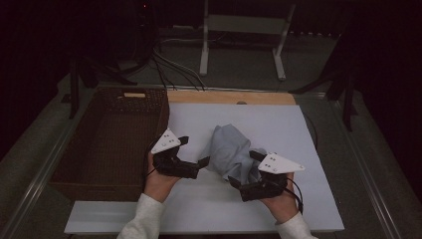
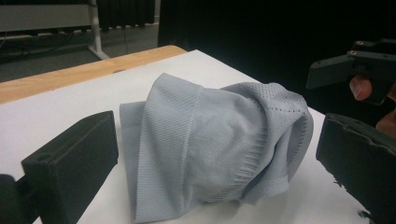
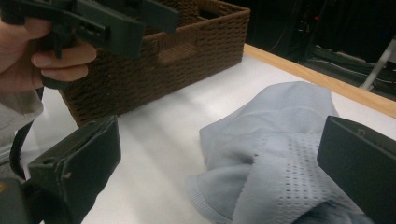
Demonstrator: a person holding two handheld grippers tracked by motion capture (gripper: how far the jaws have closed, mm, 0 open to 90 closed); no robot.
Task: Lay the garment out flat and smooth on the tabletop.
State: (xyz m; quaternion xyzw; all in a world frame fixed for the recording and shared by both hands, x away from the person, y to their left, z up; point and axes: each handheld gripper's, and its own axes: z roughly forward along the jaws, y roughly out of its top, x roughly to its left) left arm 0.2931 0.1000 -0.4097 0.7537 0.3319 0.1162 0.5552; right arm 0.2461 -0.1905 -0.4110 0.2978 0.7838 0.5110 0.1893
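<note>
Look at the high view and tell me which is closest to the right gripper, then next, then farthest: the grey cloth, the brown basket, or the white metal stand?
From the right gripper:
1. Grey cloth, bunched on the white board right beside the gripper, just to its left.
2. Brown basket, across the board at the table's left side.
3. White metal stand, on the floor beyond the table's far edge.

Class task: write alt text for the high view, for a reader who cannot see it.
A crumpled grey garment lies on a white table, flanked by a person's two hand-held grippers, the left gripper and the right gripper, both with jaws open. A brown wicker basket stands at the table's left.
</note>
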